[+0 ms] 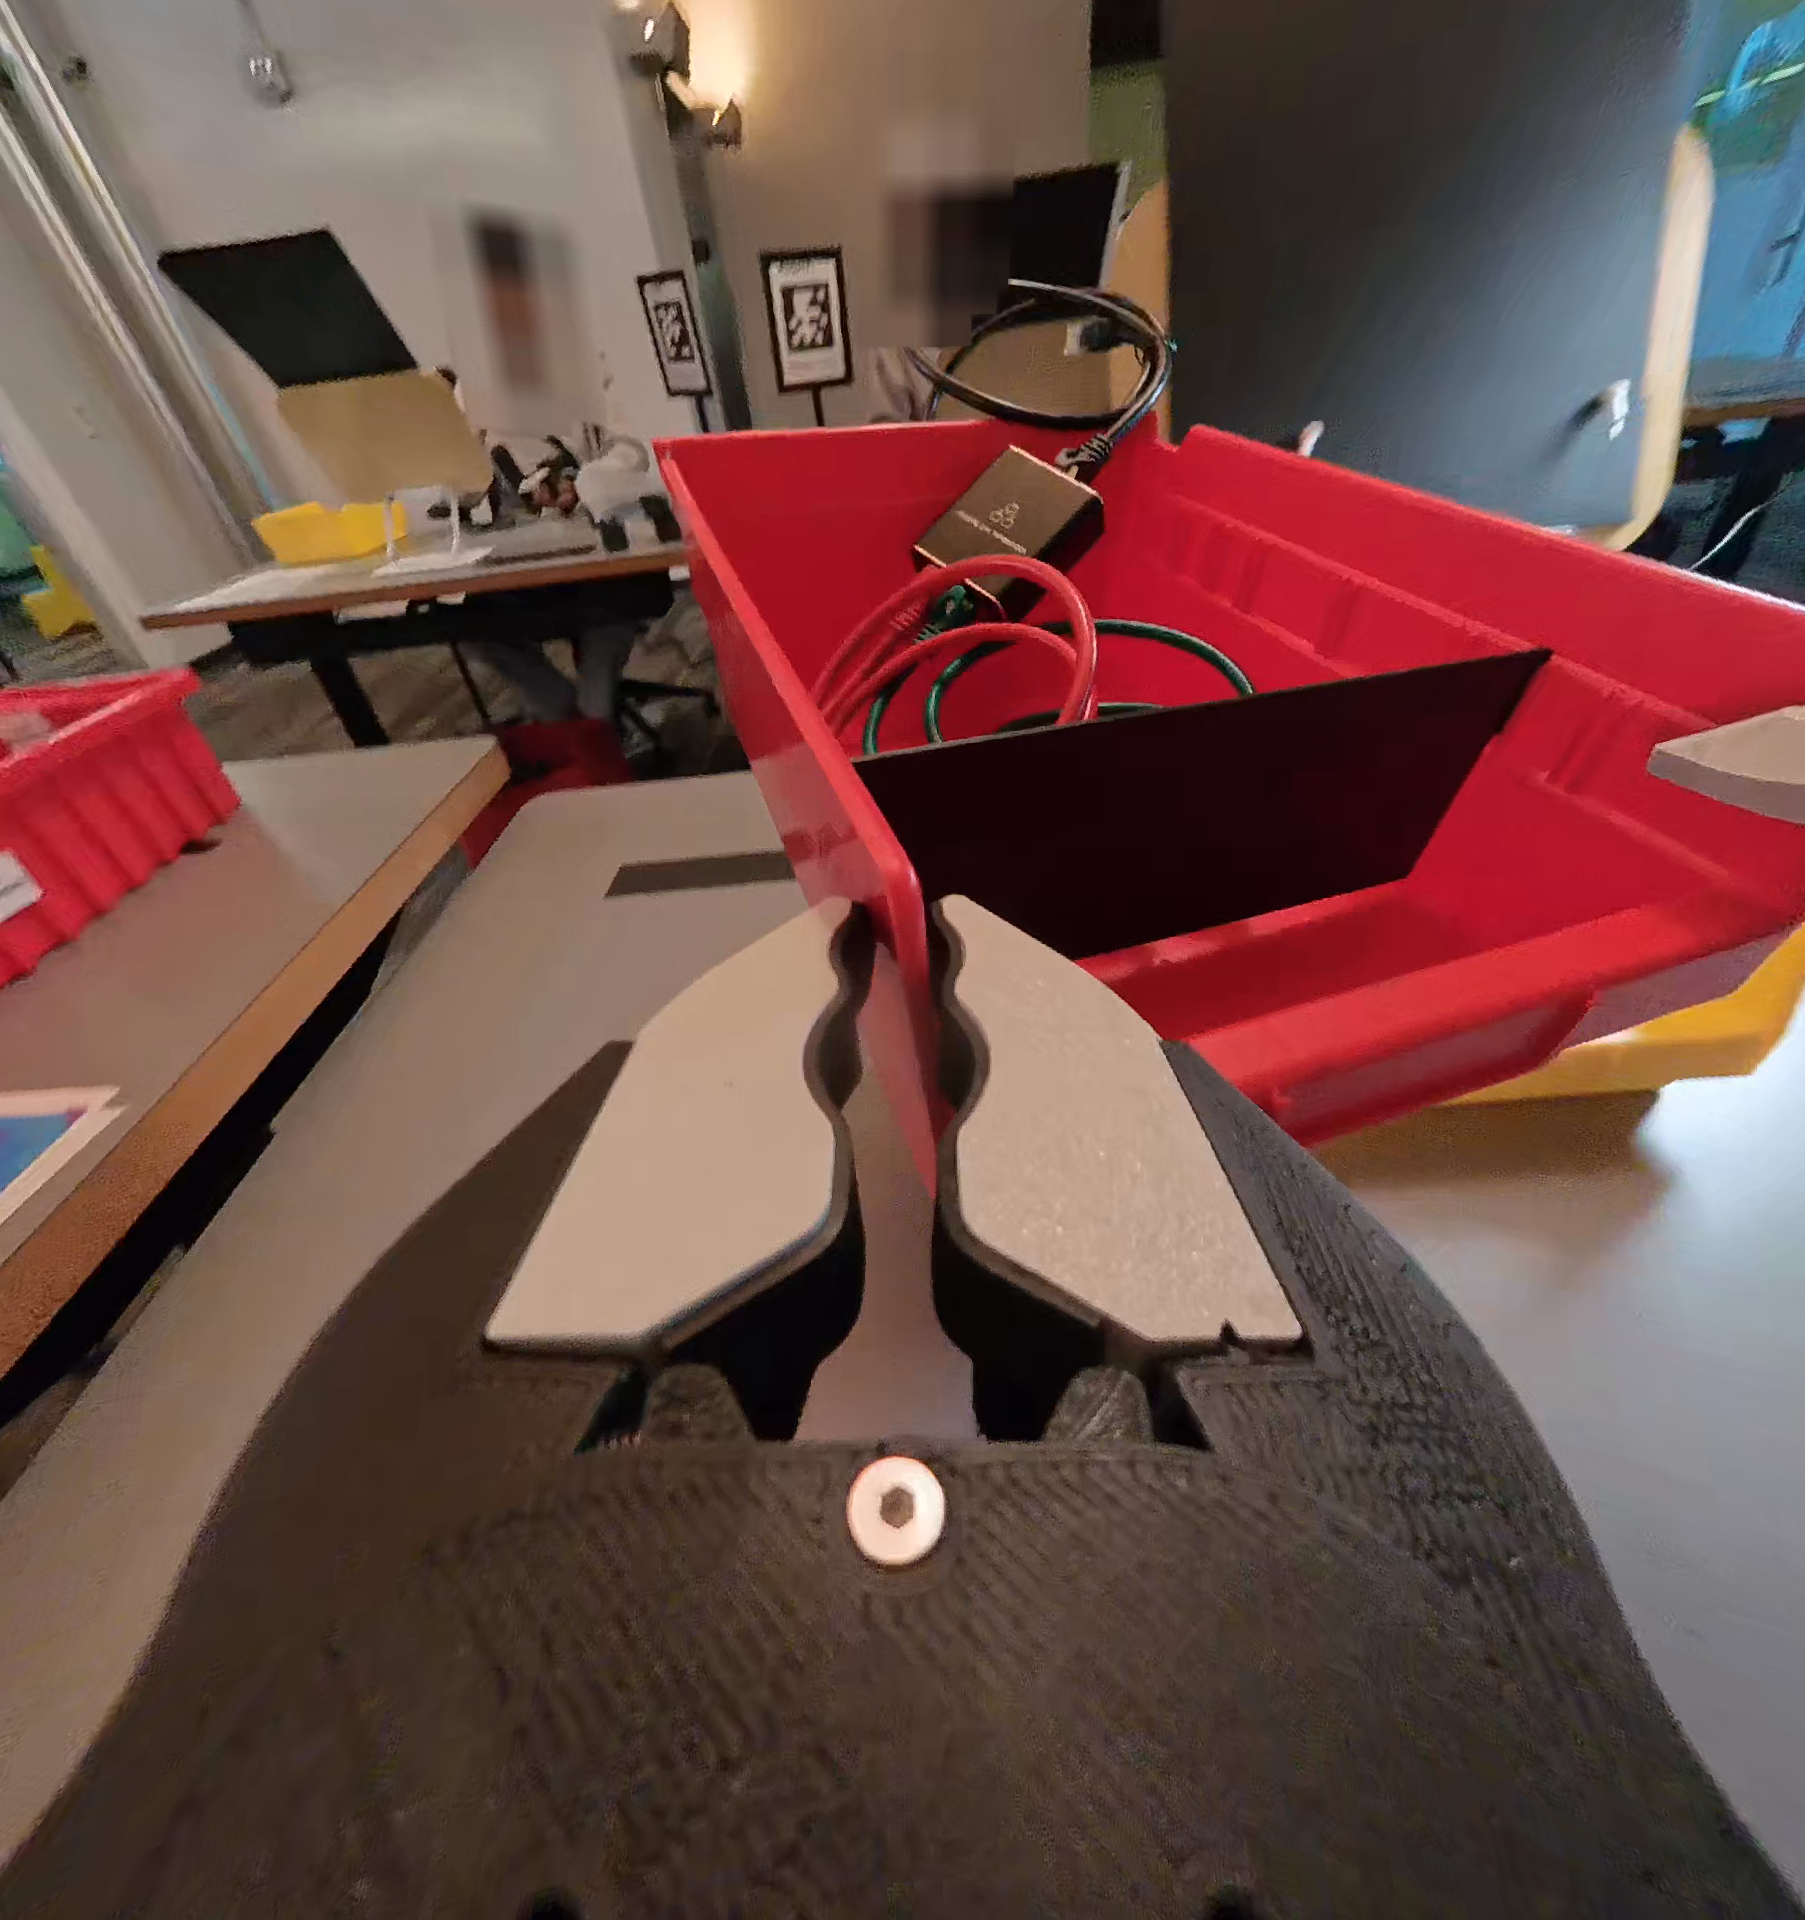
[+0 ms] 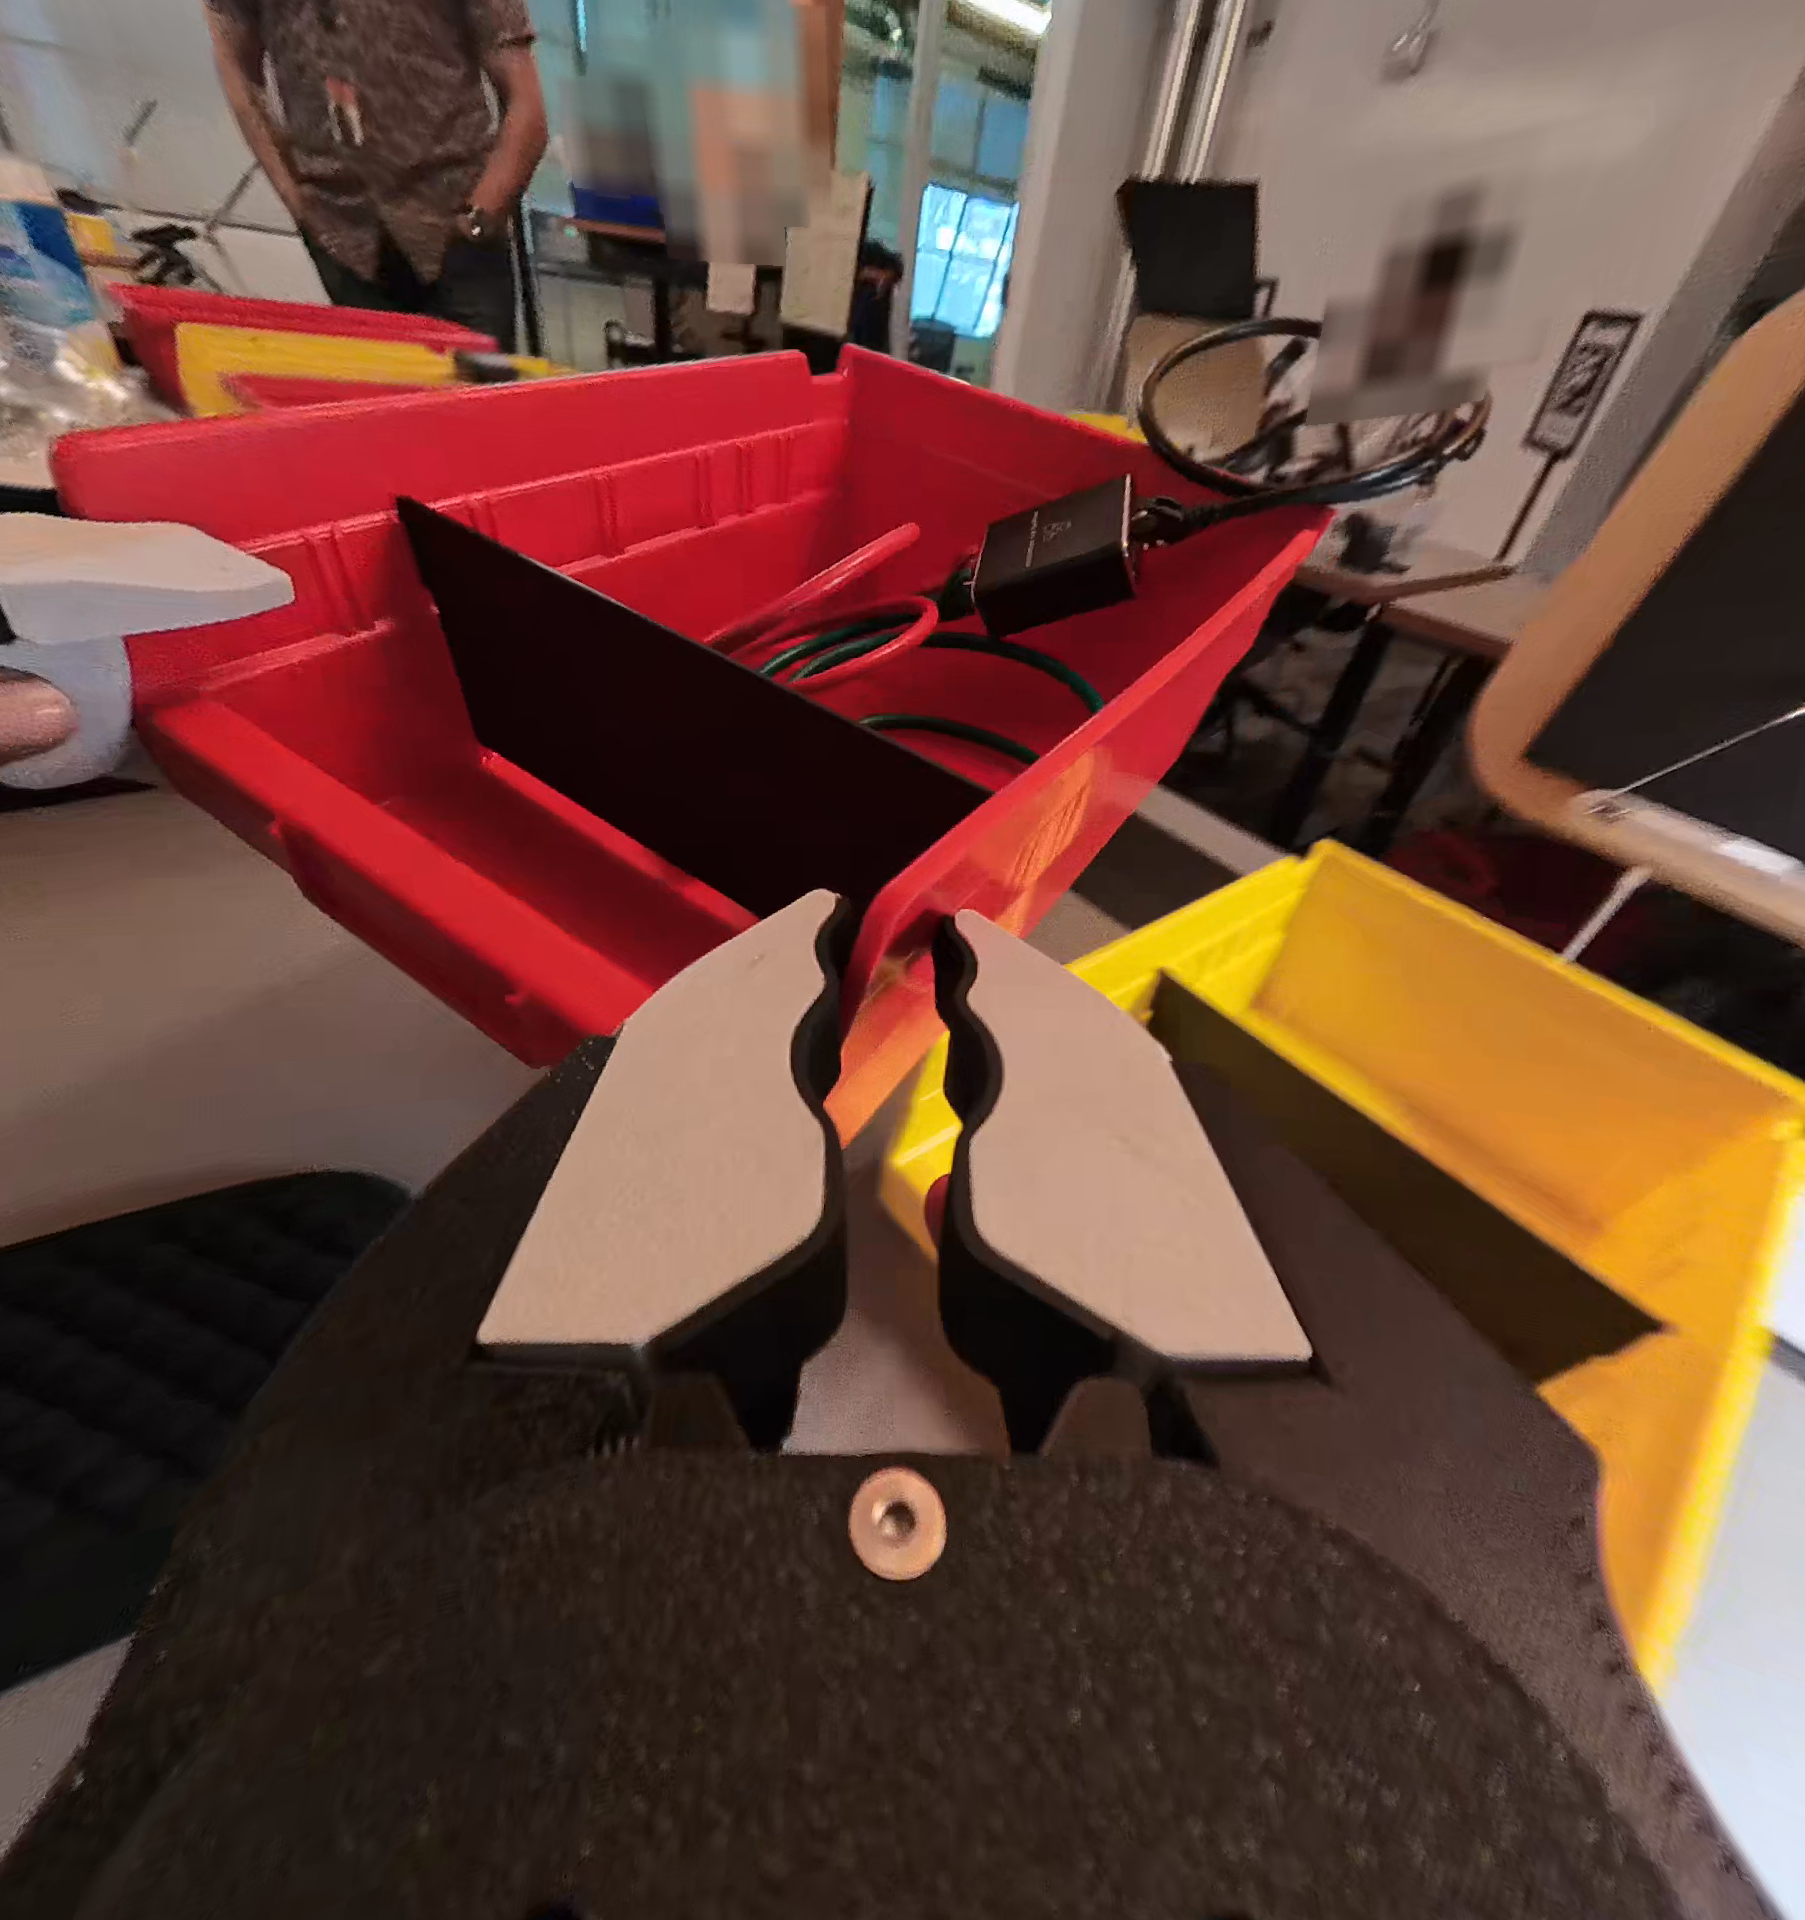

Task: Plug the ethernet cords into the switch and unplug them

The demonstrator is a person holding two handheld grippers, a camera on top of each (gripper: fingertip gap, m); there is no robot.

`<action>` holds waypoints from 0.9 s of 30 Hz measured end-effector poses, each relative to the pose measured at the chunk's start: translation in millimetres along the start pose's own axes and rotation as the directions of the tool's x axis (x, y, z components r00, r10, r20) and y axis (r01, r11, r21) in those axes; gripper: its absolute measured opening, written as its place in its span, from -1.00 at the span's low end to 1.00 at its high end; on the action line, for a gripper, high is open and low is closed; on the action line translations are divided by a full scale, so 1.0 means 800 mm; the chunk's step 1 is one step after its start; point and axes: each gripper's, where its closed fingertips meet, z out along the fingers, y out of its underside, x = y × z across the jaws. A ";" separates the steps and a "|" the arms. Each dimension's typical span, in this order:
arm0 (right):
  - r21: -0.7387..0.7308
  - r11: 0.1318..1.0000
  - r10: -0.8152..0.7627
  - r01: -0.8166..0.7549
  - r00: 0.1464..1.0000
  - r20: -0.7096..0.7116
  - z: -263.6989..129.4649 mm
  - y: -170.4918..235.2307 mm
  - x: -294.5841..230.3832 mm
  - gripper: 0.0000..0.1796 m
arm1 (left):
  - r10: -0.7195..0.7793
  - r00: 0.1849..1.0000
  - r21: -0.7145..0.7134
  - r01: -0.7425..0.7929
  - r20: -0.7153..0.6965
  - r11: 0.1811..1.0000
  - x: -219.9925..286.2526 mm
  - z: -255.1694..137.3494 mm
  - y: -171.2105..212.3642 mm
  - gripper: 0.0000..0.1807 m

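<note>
Left hand-held gripper [image 1: 893,920] pinches red bin [image 1: 1293,582] wall; right hand-held gripper [image 2: 890,920] pinches opposite wall. Switch [image 1: 1009,523] and ethernet cords [image 1: 965,665] lie in far compartment. Judgement: bin being positioned; next, release and reach for a cord.

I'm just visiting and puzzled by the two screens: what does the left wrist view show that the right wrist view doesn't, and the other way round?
Only the left wrist view shows a second, ribbed red plastic crate on a neighbouring table.

Only the right wrist view shows the open yellow plastic bin beside the big bin, and a standing person in a patterned shirt.

Both show the large red plastic bin with a black divider, the small black switch box and coiled red and green cords behind it, each gripper clamped on a bin wall.
</note>
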 end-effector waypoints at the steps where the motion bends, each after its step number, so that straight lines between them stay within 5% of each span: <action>1: -0.017 1.000 0.017 -0.017 1.000 0.024 0.010 0.014 -0.009 -0.83 | -0.007 1.000 -0.019 0.007 0.007 1.000 -0.009 0.000 0.014 -0.90; 8: -0.163 0.987 0.020 -0.007 0.997 0.077 0.053 0.103 -0.049 -0.81 | -0.043 0.998 -0.125 0.048 0.042 0.991 -0.051 0.023 0.107 -0.93; 15: -0.239 0.971 -0.009 0.018 0.999 0.039 0.033 0.150 -0.028 -0.78 | -0.038 0.991 -0.233 0.007 -0.131 0.973 -0.013 0.053 0.167 -0.88; 21: -0.240 0.962 -0.061 0.131 0.959 0.277 -0.030 0.131 -0.015 -0.54 | 0.105 0.968 -0.144 -0.140 -0.226 0.980 -0.003 0.037 0.132 -0.58; 27: -0.522 0.704 -0.286 0.482 0.865 0.412 -0.035 0.189 0.072 -0.31 | 0.288 0.806 -0.244 -0.461 -0.517 0.854 0.077 0.027 0.127 -0.40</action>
